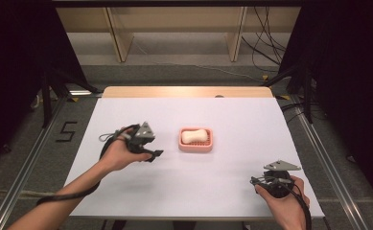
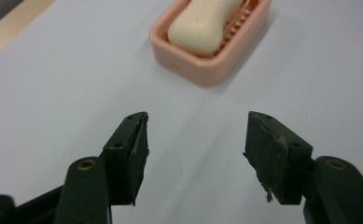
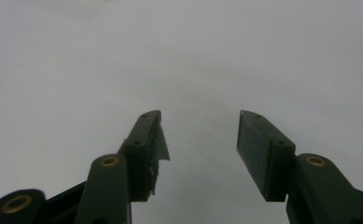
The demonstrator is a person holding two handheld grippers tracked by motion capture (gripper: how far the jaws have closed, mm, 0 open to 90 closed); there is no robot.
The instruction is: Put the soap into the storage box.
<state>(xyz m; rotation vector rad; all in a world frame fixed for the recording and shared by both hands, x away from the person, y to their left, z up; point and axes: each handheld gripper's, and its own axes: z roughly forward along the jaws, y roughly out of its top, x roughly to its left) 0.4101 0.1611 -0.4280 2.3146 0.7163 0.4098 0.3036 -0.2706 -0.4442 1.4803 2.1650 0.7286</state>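
Note:
A cream bar of soap (image 1: pixel 194 136) (image 2: pixel 202 25) lies in a pink ribbed soap dish (image 1: pixel 196 149) (image 2: pixel 207 72) at the middle of the white table. My left gripper (image 1: pixel 156 154) (image 2: pixel 195 135) hovers just left of the dish and points toward it. Its jaws are open with bare table between them, and the dish sits a short way beyond its fingertips (image 2: pixel 135 140). My right gripper (image 1: pixel 257 181) (image 3: pixel 200 135) is near the front right corner, far from the dish. It is open over plain white surface, with nothing between its jaws.
The white sheet (image 1: pixel 232 120) covers the table, and a wooden strip (image 1: pixel 184 91) shows along its far edge. Metal rails (image 1: pixel 28 163) run along both sides on the floor. A black "5" mark (image 1: pixel 66 131) lies at the left, and cables (image 1: pixel 265 43) trail at the back right.

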